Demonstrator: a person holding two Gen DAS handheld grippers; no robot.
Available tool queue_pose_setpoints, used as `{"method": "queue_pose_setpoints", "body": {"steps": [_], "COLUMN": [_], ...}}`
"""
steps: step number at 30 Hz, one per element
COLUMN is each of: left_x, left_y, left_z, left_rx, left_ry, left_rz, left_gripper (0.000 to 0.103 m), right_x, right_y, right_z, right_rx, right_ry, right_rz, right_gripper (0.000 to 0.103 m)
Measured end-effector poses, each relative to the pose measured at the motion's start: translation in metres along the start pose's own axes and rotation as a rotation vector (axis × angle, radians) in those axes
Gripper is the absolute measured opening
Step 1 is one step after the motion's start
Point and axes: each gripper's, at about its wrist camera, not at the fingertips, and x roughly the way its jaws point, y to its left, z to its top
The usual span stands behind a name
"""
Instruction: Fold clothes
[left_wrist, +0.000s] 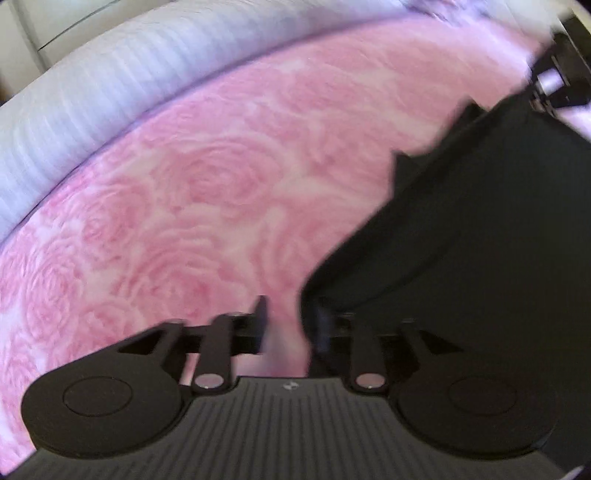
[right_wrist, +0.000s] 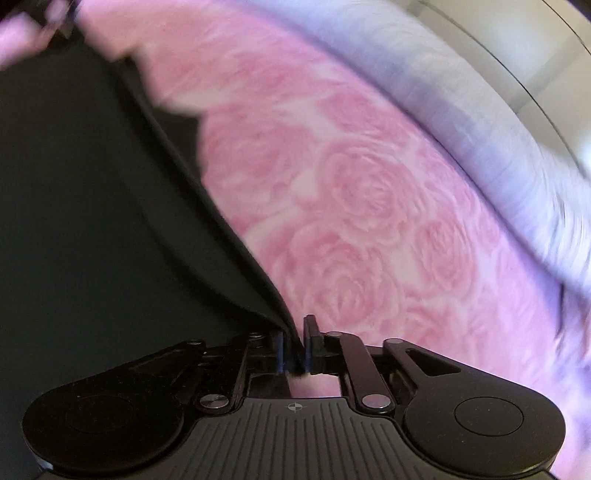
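A black garment (left_wrist: 480, 240) hangs spread over the pink rose-print bedspread (left_wrist: 203, 203) and fills the right side of the left wrist view. My left gripper (left_wrist: 291, 325) is open. The cloth's edge drapes over its right finger, and bare bedspread shows in the gap. In the right wrist view the same black garment (right_wrist: 92, 203) fills the left side. Its folded edge runs down between the fingers of my right gripper (right_wrist: 296, 347). The jaws stand a little apart around that edge, which looks loose rather than pinched. Both views are blurred by motion.
A white ribbed quilt or pillow (left_wrist: 92, 92) borders the bedspread (right_wrist: 369, 221) along its far side, also seen as the white quilt (right_wrist: 480, 129). A pale wall or furniture lies beyond it. A blurred black device (left_wrist: 554, 81) shows at the garment's far corner.
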Motion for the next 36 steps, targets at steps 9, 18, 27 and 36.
{"method": "queue_pose_setpoints", "body": {"steps": [9,18,27,36], "left_x": [-0.052,-0.17,-0.142,-0.102], "left_y": [0.029,-0.138,-0.254,-0.25], "left_z": [-0.024,-0.122,-0.207,-0.204], "left_rx": [-0.243,0.236,0.783,0.952], "left_ry": [-0.108,-0.221,-0.134,-0.048], "left_rz": [0.128,0.107,0.259,0.397], "left_gripper": [0.027,0.041,0.037,0.005], "right_x": [-0.045,-0.144,-0.108,-0.064], "right_y": [-0.059,0.112,0.245,0.222], "right_z": [-0.02,-0.089,-0.177,-0.166], "right_rx": [0.508,0.009,-0.606,-0.661], "right_ry": [-0.129,-0.217,-0.119,-0.098], "right_rz": [-0.004,-0.041,-0.394,-0.461], "right_gripper": [0.027,0.046,0.051,0.01]}}
